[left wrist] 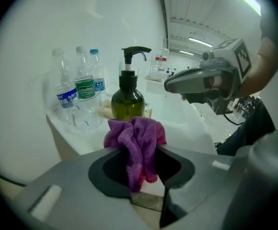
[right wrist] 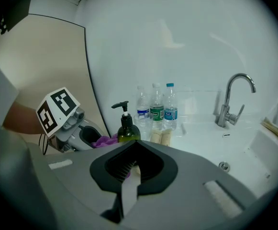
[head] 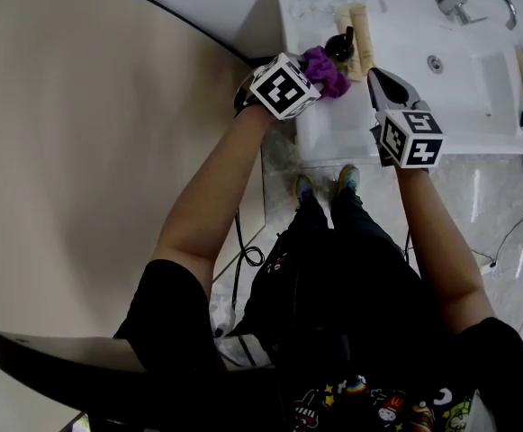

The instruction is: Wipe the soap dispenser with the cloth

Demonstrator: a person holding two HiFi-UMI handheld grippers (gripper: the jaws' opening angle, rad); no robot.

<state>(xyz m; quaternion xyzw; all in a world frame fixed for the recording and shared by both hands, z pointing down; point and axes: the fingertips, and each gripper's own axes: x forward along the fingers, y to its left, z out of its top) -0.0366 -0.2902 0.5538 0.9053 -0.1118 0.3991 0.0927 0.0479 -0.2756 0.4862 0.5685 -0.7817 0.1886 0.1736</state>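
A dark green soap dispenser (left wrist: 127, 101) with a black pump stands on the white counter (head: 338, 124), just beyond a purple cloth (left wrist: 138, 139). My left gripper (left wrist: 139, 150) is shut on that cloth, which bunches up above the jaws a little short of the bottle. In the head view the cloth (head: 325, 70) sits beside the dispenser (head: 340, 45). My right gripper (head: 377, 77) hovers over the counter to the right of the dispenser, jaws shut with nothing in them. The right gripper view shows the dispenser (right wrist: 127, 130) ahead and the left gripper (right wrist: 83, 135) with the cloth (right wrist: 103, 140).
Three water bottles (right wrist: 156, 109) stand against the wall behind the dispenser, with two rolled beige items (head: 356, 34) beside them. A sink basin (head: 464, 70) with a chrome faucet (right wrist: 230, 99) lies to the right. The counter's front edge is near the person's feet.
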